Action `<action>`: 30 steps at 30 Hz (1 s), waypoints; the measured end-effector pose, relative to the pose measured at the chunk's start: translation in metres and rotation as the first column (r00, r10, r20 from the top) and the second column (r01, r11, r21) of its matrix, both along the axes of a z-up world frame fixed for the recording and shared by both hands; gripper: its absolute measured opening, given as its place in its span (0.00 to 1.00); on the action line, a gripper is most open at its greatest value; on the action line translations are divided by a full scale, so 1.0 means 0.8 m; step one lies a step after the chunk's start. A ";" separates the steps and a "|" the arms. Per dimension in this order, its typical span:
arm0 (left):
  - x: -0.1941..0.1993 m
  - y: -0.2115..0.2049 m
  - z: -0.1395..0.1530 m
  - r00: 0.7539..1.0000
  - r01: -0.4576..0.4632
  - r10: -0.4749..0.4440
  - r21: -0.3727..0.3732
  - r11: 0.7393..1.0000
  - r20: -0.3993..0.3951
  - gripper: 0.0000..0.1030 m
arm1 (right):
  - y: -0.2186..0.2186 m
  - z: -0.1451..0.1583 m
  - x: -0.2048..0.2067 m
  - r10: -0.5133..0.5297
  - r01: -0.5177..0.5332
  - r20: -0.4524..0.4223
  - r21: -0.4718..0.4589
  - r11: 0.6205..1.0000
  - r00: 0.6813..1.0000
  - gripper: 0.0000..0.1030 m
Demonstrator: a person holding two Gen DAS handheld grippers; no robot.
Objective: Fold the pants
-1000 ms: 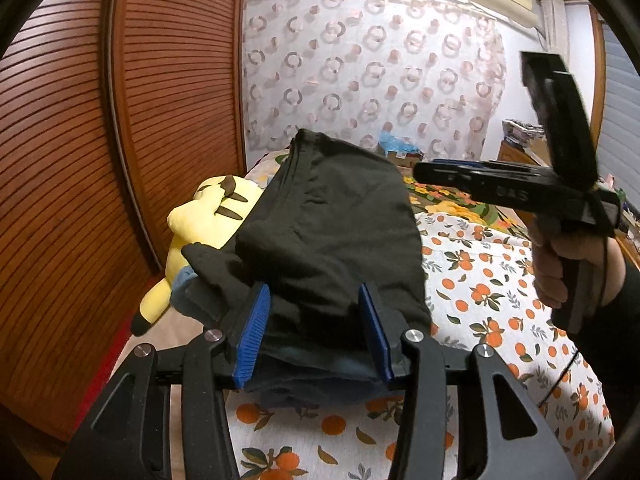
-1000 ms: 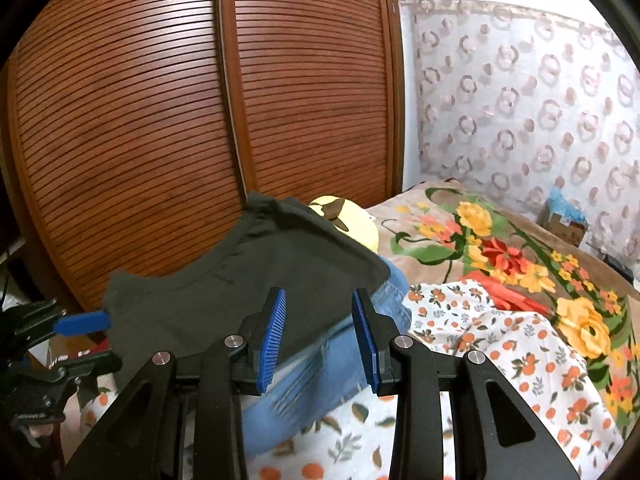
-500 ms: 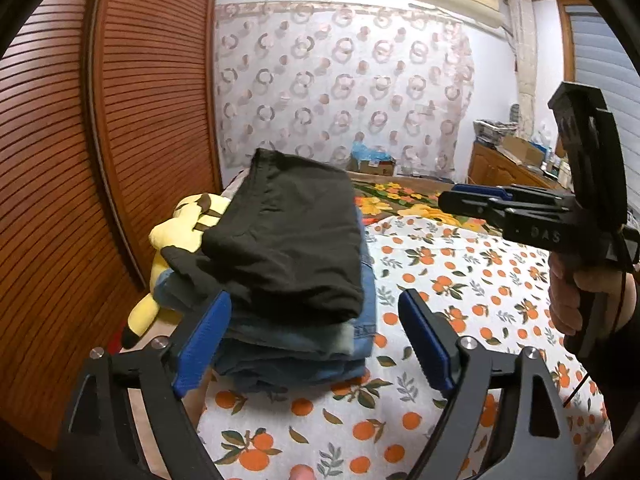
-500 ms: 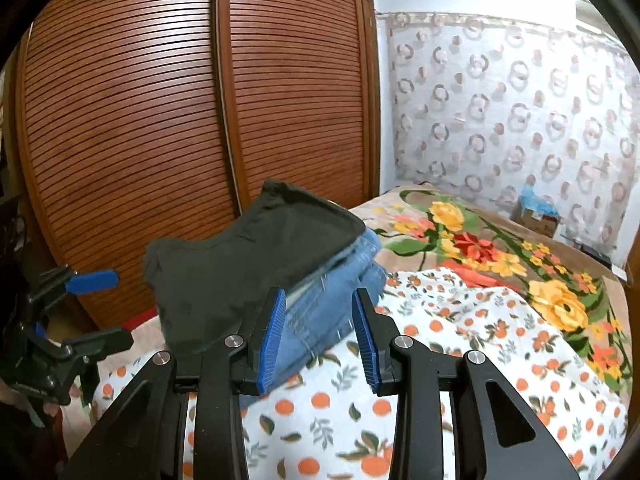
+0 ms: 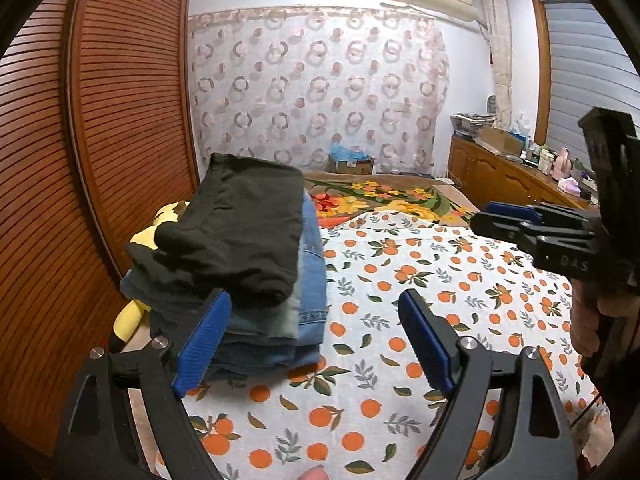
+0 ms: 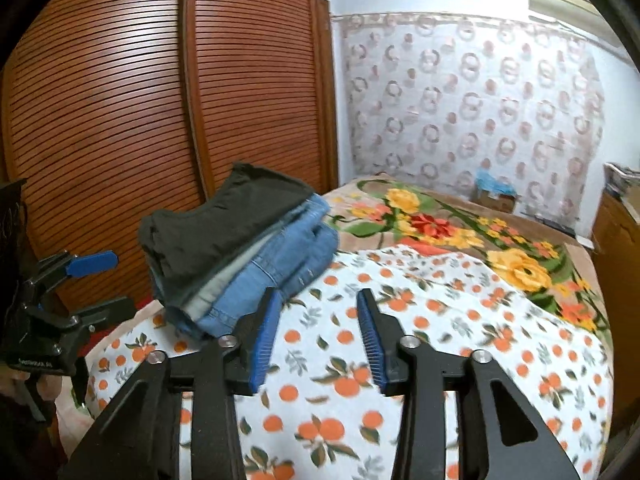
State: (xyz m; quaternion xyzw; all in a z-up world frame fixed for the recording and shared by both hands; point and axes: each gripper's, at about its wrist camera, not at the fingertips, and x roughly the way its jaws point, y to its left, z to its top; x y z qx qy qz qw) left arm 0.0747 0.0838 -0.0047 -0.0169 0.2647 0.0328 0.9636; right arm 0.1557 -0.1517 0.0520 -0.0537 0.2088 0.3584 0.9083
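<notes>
Left wrist view: dark pants point(image 5: 240, 232) lie folded atop stack of folded jeans point(image 5: 308, 280) at bed point(image 5: 400, 360) edge beside wardrobe point(image 5: 120, 100). Fold judged complete; nothing left but your withdrawal. Left tongs point(image 5: 312, 340) gaping, empty. Right tongs point(image 6: 316, 336) parted, empty. Pants bundle compact, near corner slightly drooping.

Slatted wooden wardrobe point(image 6: 160, 120); ring-patterned curtain point(image 5: 320, 92)

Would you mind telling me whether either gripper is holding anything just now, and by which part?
Nothing is held. The left gripper and right gripper are both open, clear of the folded dark pants on the stack of jeans.
</notes>
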 end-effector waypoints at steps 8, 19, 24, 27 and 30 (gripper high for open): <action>0.001 -0.024 0.003 1.000 0.014 -0.014 -0.016 1.000 -0.006 0.84 | -0.025 0.006 -0.050 -0.112 0.112 0.002 0.006 0.994 0.994 0.56; 0.010 -0.075 -0.004 0.994 0.103 -0.103 -0.029 0.994 -0.025 0.84 | -0.042 0.009 -0.091 -0.201 0.201 -0.018 0.006 0.980 0.979 0.68; 0.014 -0.098 -0.004 0.991 0.129 -0.130 -0.020 0.991 -0.031 0.84 | -0.049 0.007 -0.095 -0.234 0.235 -0.030 0.002 0.972 0.972 0.76; 0.015 -0.108 -0.002 0.989 0.141 -0.142 -0.022 0.990 -0.029 0.84 | -0.052 0.006 -0.099 -0.253 0.254 -0.038 0.006 0.967 0.967 0.81; 0.017 -0.117 0.002 0.988 0.150 -0.151 -0.021 0.988 -0.025 0.84 | -0.054 0.008 -0.102 -0.291 0.291 -0.040 -0.001 0.957 0.956 0.84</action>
